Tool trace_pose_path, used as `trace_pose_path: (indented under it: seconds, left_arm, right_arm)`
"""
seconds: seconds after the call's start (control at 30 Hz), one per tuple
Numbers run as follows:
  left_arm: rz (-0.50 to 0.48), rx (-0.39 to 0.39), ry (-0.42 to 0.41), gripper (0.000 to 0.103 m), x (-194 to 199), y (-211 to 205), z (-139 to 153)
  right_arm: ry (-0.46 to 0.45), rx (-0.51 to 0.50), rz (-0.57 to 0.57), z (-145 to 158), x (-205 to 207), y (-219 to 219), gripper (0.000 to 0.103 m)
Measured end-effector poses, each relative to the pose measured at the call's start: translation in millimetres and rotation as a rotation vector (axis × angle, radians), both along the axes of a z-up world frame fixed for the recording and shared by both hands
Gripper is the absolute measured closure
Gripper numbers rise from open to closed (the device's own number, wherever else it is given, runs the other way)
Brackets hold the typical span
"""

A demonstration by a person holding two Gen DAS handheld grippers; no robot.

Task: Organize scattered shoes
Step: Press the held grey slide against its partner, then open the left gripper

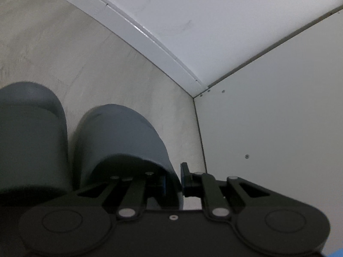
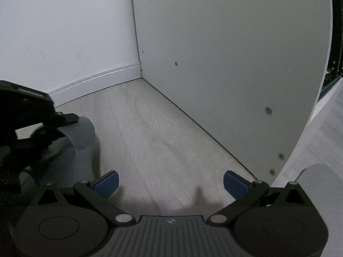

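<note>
Two grey-blue slippers sit side by side on the pale floor point(image 1: 120, 68), toes toward the white baseboard point(image 1: 150, 36). Your left gripper point(image 1: 172, 181) is clamped on the side wall of the right slipper point(image 1: 126, 132), one finger inside, one outside. The left slipper point(image 1: 30, 137) lies just beside it, apart. Your right gripper point(image 2: 170, 184) hangs wide open, empty, over bare floor near the cabinet panel point(image 2: 225, 64). Both slippers look smooth and moulded.

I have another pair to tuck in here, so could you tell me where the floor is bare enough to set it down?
Free: the floor between the held slipper and the cabinet side panel, back to the skirting board; the open right gripper hovers there. Crowded: the left, where the left gripper clamps that slipper beside its mate.
</note>
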State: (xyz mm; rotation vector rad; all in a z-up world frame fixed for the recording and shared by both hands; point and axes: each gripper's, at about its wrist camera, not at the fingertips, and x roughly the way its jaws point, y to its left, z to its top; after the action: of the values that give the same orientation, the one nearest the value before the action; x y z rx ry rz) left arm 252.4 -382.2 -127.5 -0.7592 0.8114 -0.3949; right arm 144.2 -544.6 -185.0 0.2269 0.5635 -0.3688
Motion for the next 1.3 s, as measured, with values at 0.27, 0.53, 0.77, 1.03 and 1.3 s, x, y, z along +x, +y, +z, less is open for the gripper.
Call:
trace_pose_path:
  seconds: [0.27,0.53,0.77,1.03,1.3]
  left_arm:
    - [-0.031,0.062,-0.018,0.087,-7,-13,-12]
    - [-0.045,0.121,-0.048,0.085,-18,-18,-8]
    - [-0.023,0.16,-0.08,0.084,-16,-30,-11]
    - [0.001,0.123,-0.077,0.084,-12,-28,-14]
    - [-0.003,0.141,-0.075,0.082,-9,-35,-18]
  right_arm:
    - [0.005,0.028,-0.037,0,3,-8,0.0]
    - [0.006,0.022,-0.021,-3,8,-4,0.0]
    - [0.0,0.029,-0.022,-2,7,-8,0.0]
    - [-0.007,0.036,-0.027,-2,4,-10,0.0]
    - [0.002,0.036,-0.039,-3,4,-12,0.0]
